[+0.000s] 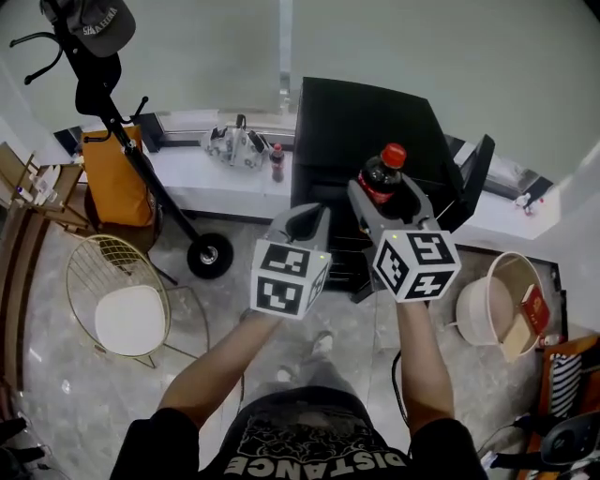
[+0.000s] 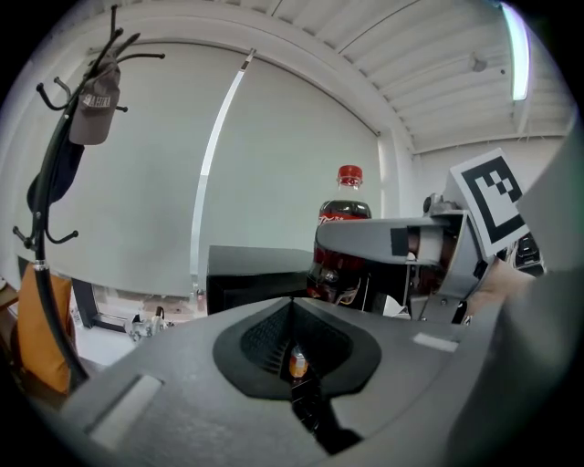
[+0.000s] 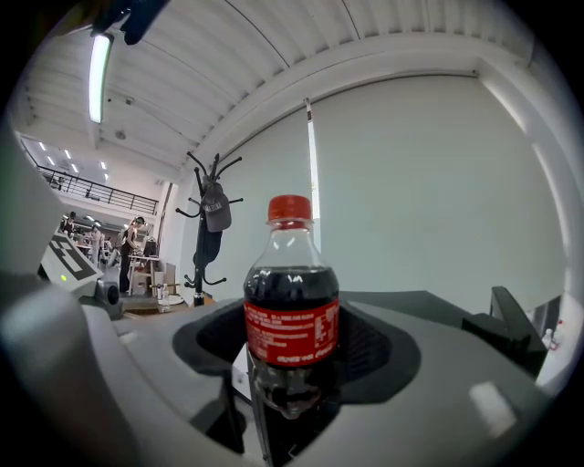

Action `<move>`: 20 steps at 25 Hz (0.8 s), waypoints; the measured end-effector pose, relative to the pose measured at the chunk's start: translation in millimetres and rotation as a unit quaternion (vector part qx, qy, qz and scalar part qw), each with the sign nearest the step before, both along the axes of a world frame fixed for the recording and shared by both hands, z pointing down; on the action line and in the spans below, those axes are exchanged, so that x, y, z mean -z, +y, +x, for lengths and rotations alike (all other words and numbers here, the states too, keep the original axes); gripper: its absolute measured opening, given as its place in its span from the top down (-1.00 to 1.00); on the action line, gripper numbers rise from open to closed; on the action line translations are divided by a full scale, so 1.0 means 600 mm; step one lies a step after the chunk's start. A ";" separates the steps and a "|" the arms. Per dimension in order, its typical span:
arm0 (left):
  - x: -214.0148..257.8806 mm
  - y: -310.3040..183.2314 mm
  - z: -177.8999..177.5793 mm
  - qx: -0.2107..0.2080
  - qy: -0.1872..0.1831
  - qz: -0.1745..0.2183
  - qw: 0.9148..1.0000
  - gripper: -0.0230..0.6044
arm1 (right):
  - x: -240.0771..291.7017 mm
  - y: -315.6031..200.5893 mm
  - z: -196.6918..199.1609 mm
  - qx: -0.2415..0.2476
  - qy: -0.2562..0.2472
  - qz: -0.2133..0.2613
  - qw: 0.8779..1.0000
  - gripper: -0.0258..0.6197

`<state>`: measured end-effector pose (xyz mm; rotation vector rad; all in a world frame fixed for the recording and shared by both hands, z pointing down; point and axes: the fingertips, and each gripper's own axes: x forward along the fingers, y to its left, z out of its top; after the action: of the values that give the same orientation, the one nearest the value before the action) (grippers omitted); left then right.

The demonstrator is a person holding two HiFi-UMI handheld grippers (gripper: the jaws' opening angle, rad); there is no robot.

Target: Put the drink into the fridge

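Right gripper (image 1: 386, 199): clamped on the cola bottle (image 1: 382, 176), one jaw on each side of its lower body, as the right gripper view (image 3: 292, 383) shows.
Left gripper (image 1: 306, 221): jaws pressed together with nothing between them in its own view (image 2: 294, 356); it sits just beside the right gripper, at its 9 o'clock in the head view.
Cola bottle: upright with its red cap on top, dark drink and a red label (image 3: 291, 310); held in the air at the person's 12 o'clock, in front of the fridge and not inside it.
Fridge (image 1: 361, 117): a black box at 12 o'clock, directly behind the bottle; a dark panel stands out at an angle from its 3 o'clock side. It also shows low in the left gripper view (image 2: 260, 274).
Ledge (image 1: 202, 173): white, running toward 9 o'clock from the fridge; a second small bottle (image 1: 277, 161) stands on it near the fridge.
Coat stand (image 1: 103, 94): at 10 o'clock, with a cap (image 1: 101, 23) on top and an orange bag (image 1: 112, 173) at its foot.
Wire chair (image 1: 127, 300): at 9 o'clock on the floor, with a white seat.
White tub (image 1: 497, 300): at 3 o'clock on the floor.
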<state>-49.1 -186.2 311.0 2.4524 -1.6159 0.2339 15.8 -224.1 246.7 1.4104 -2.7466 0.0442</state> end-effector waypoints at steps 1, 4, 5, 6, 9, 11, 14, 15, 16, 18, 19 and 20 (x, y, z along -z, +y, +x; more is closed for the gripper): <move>-0.007 0.004 -0.002 0.002 0.003 -0.002 1.000 0.91 | -0.007 0.007 -0.004 0.003 0.001 -0.001 1.000 -0.03; -0.036 0.017 -0.003 0.006 0.016 -0.016 1.000 0.91 | -0.035 0.026 -0.014 0.013 0.003 -0.006 1.000 -0.03; -0.047 0.020 -0.002 0.006 0.019 -0.020 1.000 0.91 | -0.046 0.031 -0.017 0.017 0.003 -0.008 1.000 -0.03; -0.057 0.022 -0.001 0.006 0.020 -0.022 1.000 0.91 | -0.056 0.034 -0.019 0.020 0.004 -0.008 1.000 -0.03; -0.085 0.018 -0.003 0.014 0.024 -0.024 0.999 0.91 | -0.091 0.036 -0.023 0.026 0.006 -0.009 1.000 -0.03; -0.108 0.015 -0.004 0.022 0.034 -0.028 0.999 0.91 | -0.119 0.036 -0.024 0.030 0.009 -0.013 0.999 -0.03; -0.144 0.010 -0.002 0.024 0.037 -0.033 0.998 0.91 | -0.161 0.031 -0.027 0.038 0.014 -0.016 0.999 -0.03; -0.156 0.007 -0.002 0.025 0.036 -0.034 0.998 0.91 | -0.176 0.027 -0.028 0.040 0.014 -0.018 0.999 -0.03; -0.169 0.004 -0.003 0.027 0.035 -0.034 0.998 0.91 | -0.191 0.023 -0.030 0.041 0.015 -0.020 0.999 -0.03; -0.195 -0.003 -0.004 0.031 0.037 -0.038 0.998 0.91 | -0.223 0.012 -0.032 0.042 0.018 -0.023 0.999 -0.03; -0.209 -0.005 -0.003 0.032 0.038 -0.041 0.998 0.91 | -0.240 0.006 -0.031 0.042 0.019 -0.025 0.999 -0.03; -0.223 -0.007 -0.002 0.033 0.038 -0.044 0.998 0.91 | -0.257 0.001 -0.029 0.042 0.020 -0.027 0.999 -0.03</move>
<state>-50.1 -190.1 445.1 2.3105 -1.6153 0.1957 -1.9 -223.8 400.7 1.2690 -2.7466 0.0856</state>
